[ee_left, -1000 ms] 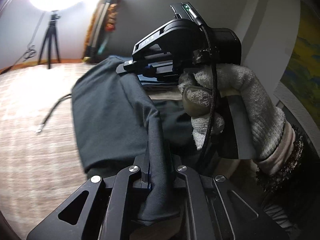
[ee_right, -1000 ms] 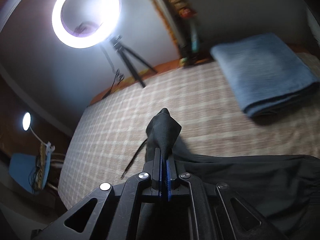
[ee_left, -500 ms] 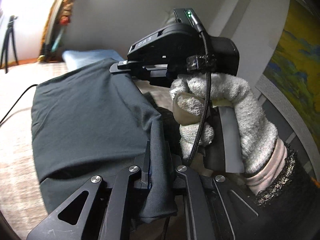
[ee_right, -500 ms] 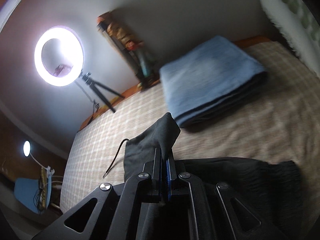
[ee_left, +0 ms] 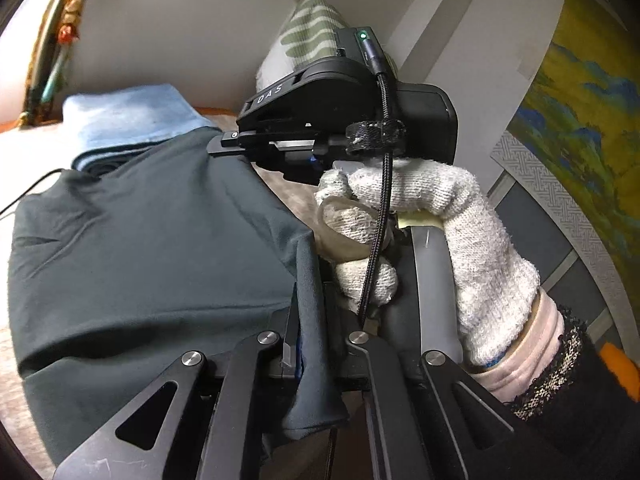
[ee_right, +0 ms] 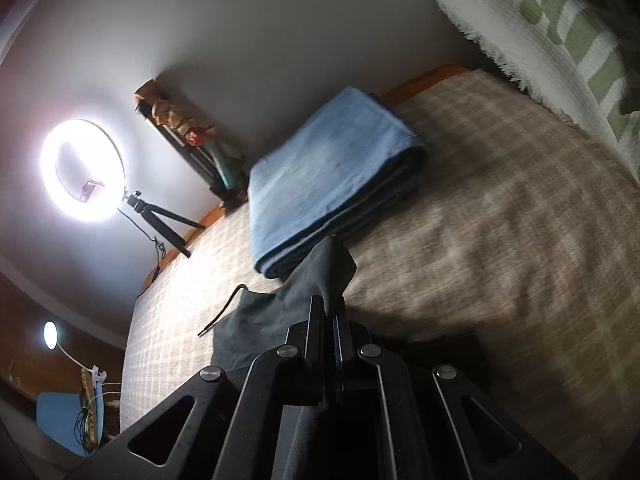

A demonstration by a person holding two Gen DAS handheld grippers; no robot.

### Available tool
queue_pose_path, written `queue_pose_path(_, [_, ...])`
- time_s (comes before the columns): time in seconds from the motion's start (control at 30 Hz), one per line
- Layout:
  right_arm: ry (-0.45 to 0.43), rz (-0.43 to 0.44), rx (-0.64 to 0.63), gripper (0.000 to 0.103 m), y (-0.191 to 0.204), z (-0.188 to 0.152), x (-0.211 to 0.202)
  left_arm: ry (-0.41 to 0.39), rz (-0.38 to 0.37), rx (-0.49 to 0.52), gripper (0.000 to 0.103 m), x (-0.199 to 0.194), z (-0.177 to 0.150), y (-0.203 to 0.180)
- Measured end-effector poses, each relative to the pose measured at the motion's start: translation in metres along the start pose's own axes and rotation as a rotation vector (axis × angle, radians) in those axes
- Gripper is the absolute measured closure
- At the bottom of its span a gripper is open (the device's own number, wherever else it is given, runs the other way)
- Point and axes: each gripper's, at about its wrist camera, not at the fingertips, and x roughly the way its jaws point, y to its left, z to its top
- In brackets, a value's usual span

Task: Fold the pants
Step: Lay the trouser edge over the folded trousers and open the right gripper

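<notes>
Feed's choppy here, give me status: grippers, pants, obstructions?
Left gripper and right gripper both shut on the dark pants. Pants half-lifted off bed. Folded blue towel close ahead.

A folded blue blanket [ee_right: 336, 184] lies on the beige checked bedcover [ee_right: 500, 240], near the wall. A lit ring light [ee_right: 82, 170] stands on a small black tripod [ee_right: 160, 220] at the far edge of the bed, its cable trailing down. A colourful ornament [ee_right: 188, 132] leans against the wall beside it. A green-and-white fringed cloth [ee_right: 560, 28] rests at the bed's upper right. A small round lamp [ee_right: 50, 334] glows beyond the bed at lower left. A yellow and blue painted picture [ee_left: 588, 120] hangs on the wall.
</notes>
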Motion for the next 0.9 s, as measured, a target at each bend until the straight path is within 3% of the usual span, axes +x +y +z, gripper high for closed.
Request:
queue_pose_path(0.2, [0.029,-0.032,-0.003,0.102,-0.015,0.001,0.011,0.029,0.011,0.011,0.099,0.001,-0.003,-0.005])
queue_pose_path(0.3, [0.043,-0.059,-0.015,0.101,-0.017,0.002,0.018,0.054,0.018,0.011,0.091,-0.001,-0.007,-0.011])
queue_pose_path(0.4, [0.039,-0.114,-0.049,0.090,-0.011,0.003,0.017,0.072,0.028,0.037,0.083,-0.009,-0.013,-0.018])
queue_pose_path(0.47, [0.013,-0.185,-0.083,0.065,-0.006,0.005,0.010,0.080,0.020,0.051,0.074,-0.019,-0.016,-0.021])
queue_pose_path(0.5, [0.000,-0.209,-0.095,0.061,-0.005,0.005,0.007,0.078,0.021,0.059,0.069,-0.025,-0.019,-0.022])
queue_pose_path(0.57, [-0.025,-0.238,-0.111,0.060,-0.001,0.007,-0.003,0.059,0.038,0.094,0.062,-0.041,-0.025,-0.027])
queue_pose_path(0.73, [-0.087,-0.268,-0.168,0.055,0.021,0.007,-0.028,0.033,0.094,0.107,0.062,-0.086,-0.042,-0.015])
queue_pose_path(0.9, [-0.067,-0.204,-0.264,0.050,0.054,-0.003,-0.039,0.046,0.210,0.058,0.062,-0.122,-0.069,0.026])
